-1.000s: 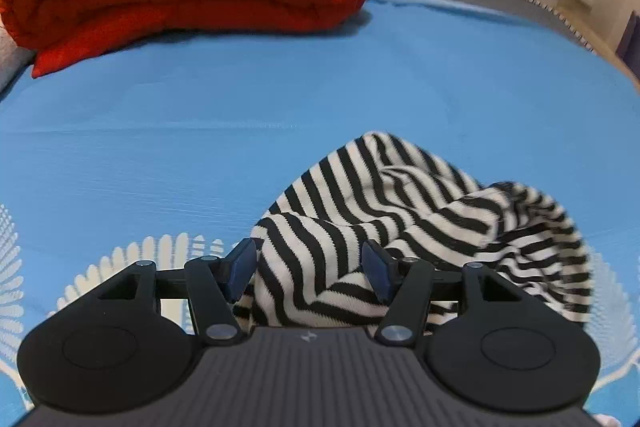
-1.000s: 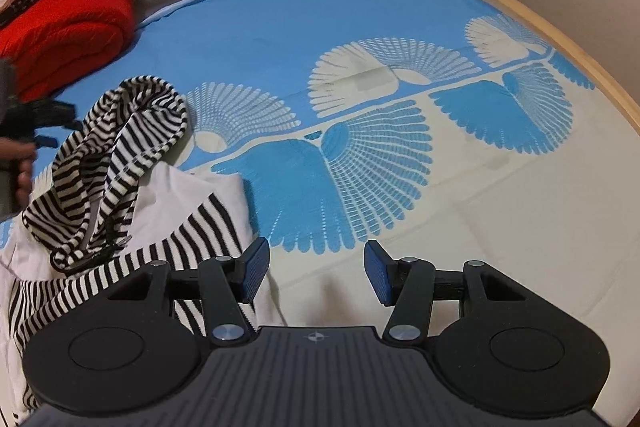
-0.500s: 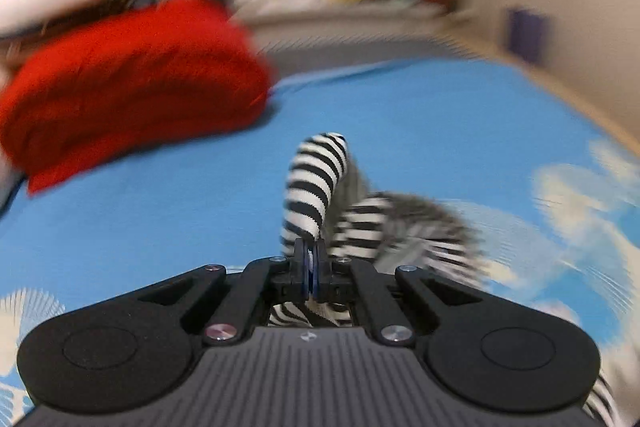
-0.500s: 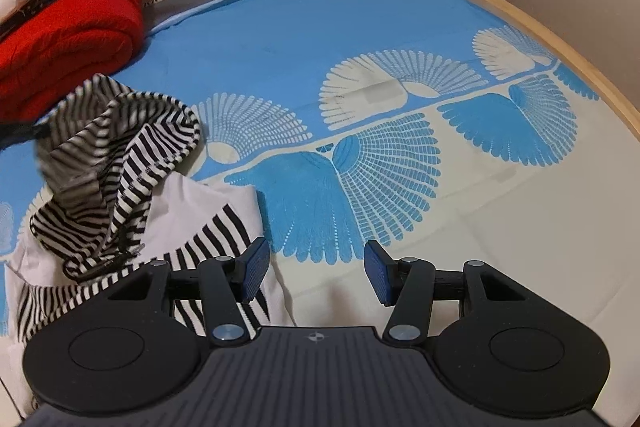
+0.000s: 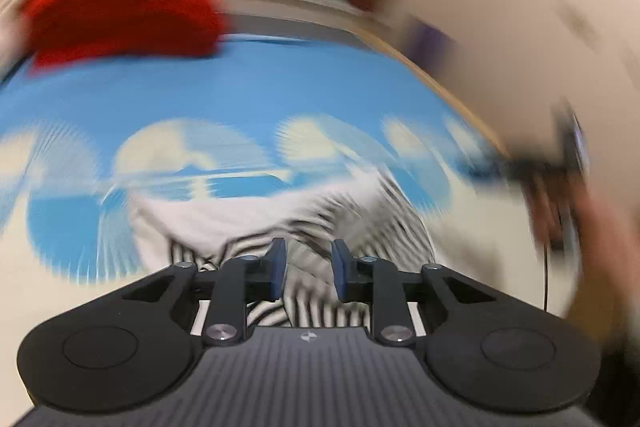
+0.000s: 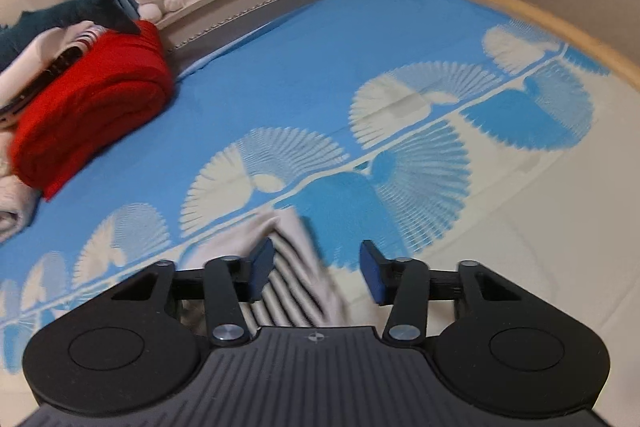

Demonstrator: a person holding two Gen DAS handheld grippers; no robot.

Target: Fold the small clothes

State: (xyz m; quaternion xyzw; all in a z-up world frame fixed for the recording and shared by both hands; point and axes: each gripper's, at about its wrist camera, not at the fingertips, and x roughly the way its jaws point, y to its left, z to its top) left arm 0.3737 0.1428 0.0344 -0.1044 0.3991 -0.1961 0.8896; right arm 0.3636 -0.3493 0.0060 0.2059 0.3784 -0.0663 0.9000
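On the blue patterned bedspread (image 6: 360, 39), a striped garment (image 5: 320, 215) has just been let go.

Half a second ago the left gripper (image 5: 306, 269) was pinched shut on a striped fold; now its jaws stand partly apart with cloth between them, gripping nothing. The right gripper (image 6: 316, 273), jaws wide and empty, has come over the garment's white edge. The left view is heavily blurred. The garment looks dropped for re-gripping, and no fold seems made yet.
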